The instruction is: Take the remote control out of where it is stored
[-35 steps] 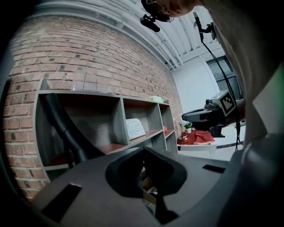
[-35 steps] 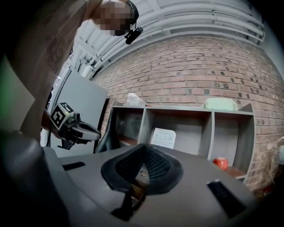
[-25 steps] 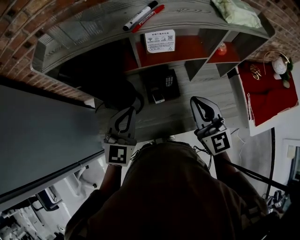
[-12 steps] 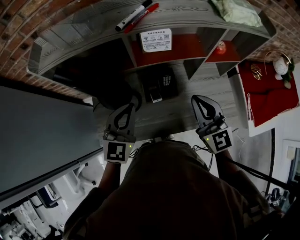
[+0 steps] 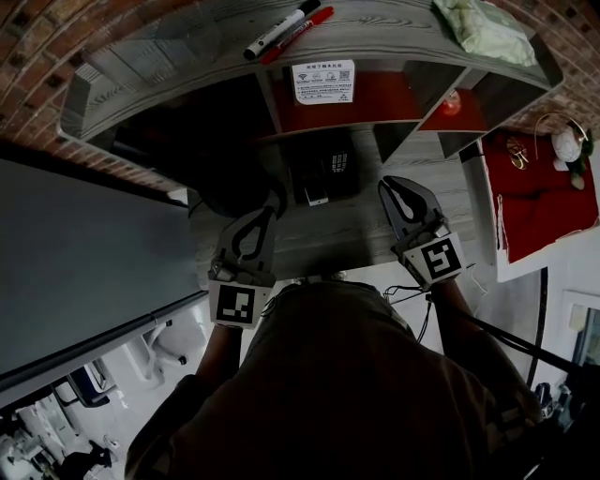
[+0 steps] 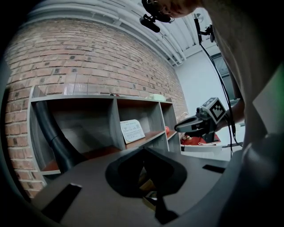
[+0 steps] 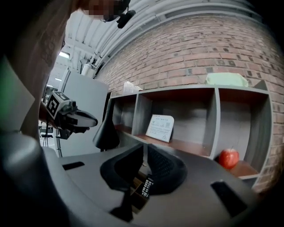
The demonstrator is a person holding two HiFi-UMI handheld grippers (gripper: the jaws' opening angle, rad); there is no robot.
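Observation:
The remote control (image 5: 336, 163) is dark with pale buttons. It stands in a black desk organizer (image 5: 319, 176) under the grey shelf unit (image 5: 309, 47). In the right gripper view the remote (image 7: 147, 187) shows through the gap under the jaws, leaning in the organizer. My right gripper (image 5: 385, 185) is shut and empty, to the right of the organizer and short of it. My left gripper (image 5: 271, 207) hovers over the desk to the organizer's left, its jaws meeting at the tips with nothing held. Each gripper sees the other: the right gripper (image 6: 179, 128), the left gripper (image 7: 94, 120).
A black and a red marker (image 5: 281, 33) and a green cloth (image 5: 487, 28) lie on top of the shelf. A white card (image 5: 322, 82) and a red apple (image 7: 229, 158) sit in the compartments. A black desk lamp (image 7: 106, 128) stands at left. A red-covered table (image 5: 539, 192) is at right.
My right gripper has moved forward toward the shelf and a little left, closer to the organizer. The left gripper has stayed where it was.

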